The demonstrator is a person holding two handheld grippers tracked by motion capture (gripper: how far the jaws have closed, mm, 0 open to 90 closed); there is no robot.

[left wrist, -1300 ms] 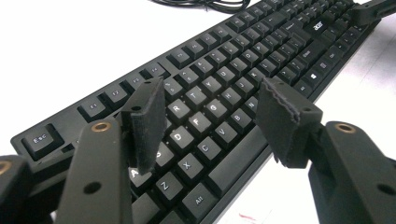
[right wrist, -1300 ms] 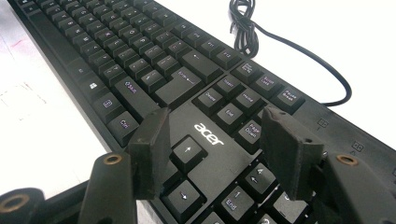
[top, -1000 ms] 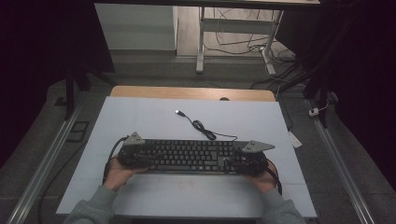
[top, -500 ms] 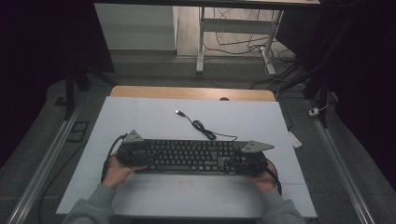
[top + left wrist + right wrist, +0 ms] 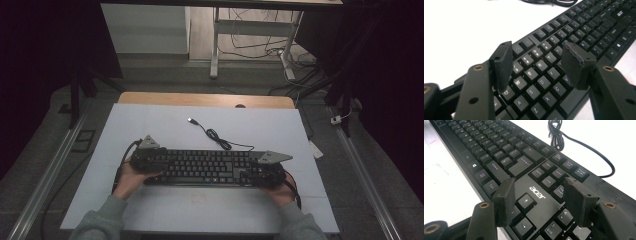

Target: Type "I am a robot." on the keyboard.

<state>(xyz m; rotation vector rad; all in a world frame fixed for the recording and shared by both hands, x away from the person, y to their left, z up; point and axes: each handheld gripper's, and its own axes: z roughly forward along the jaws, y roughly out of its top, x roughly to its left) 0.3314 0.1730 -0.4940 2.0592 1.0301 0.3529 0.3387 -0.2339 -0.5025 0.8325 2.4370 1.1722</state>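
A black Acer keyboard lies flat on the white table sheet. Its cable curls away behind it to a loose USB plug. My left gripper is over the keyboard's left end. In the left gripper view its jaws stand open above the letter keys; they have just been closing, and nothing is pinched between the pads. My right gripper is at the right end, open over the arrow keys and the Acer logo. The coiled cable lies beyond it.
A wooden table edge borders the sheet at the back. Metal rails run along the floor on both sides. White desk legs and floor cables lie farther off. A small white tag sits at the sheet's right edge.
The left gripper has shifted slightly to the right over the keyboard's left end. The keyboard, its cable and the right gripper are where they were.
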